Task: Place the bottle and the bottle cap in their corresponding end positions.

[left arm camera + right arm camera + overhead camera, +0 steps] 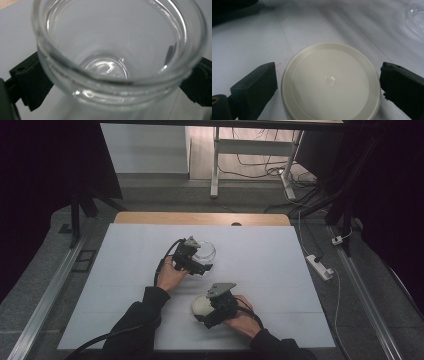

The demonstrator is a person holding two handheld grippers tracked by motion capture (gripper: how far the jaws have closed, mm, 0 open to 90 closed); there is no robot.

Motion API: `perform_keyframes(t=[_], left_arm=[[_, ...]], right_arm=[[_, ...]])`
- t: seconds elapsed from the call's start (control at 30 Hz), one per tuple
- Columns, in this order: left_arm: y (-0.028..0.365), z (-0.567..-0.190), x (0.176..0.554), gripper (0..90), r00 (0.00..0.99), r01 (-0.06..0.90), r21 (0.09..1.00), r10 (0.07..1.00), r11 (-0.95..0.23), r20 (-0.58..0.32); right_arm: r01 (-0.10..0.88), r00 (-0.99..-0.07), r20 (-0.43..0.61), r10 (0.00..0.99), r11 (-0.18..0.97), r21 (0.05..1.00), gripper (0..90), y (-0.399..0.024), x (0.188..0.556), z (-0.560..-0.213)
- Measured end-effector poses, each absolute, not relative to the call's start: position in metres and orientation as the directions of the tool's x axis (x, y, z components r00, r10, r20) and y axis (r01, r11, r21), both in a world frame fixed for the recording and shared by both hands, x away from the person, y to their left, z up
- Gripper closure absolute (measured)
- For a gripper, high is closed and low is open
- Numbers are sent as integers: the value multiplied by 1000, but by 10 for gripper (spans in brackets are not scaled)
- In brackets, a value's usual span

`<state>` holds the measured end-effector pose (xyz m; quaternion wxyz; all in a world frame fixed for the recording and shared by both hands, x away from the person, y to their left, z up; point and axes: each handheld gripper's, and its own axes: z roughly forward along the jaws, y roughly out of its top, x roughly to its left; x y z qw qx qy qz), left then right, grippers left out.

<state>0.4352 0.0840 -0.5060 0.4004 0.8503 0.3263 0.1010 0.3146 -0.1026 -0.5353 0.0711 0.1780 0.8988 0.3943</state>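
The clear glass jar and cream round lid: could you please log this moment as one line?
left gripper: shut on clear glass jar | right gripper: open, jaws either side of cream round lid | lid flat on white table

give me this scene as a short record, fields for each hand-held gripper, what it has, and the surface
left hand-held gripper: jaws either side of the clear round glass jar; contact cannot be told
jar state: upright, mouth open, looks empty
right hand-held gripper: open, jaws flanking the cream round plastic lid, small gaps both sides
lid state: lying flat on the sheet
surface: white sheet over a wooden table
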Motion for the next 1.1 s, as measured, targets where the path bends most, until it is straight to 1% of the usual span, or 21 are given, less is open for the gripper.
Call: perform_keyframes(t=[0.37,0.67,0.93,1.1], left_arm=[[101,-506,424,0,766,497,731,632,-468,-116],[111,-512,412,0,761,518,709,636,-478,-127],[119,-514,402,0,766,526,707,625,-472,-152],[125,-513,396,0,769,534,714,612,-453,-186]], right_arm=[[265,-927,17,374,624,735,12,-103,312,-531],[295,-921,50,386,608,737,10,-106,312,-527],[301,-916,45,398,610,733,0,-108,312,-524],[299,-913,34,407,608,735,0,-111,312,-521]])
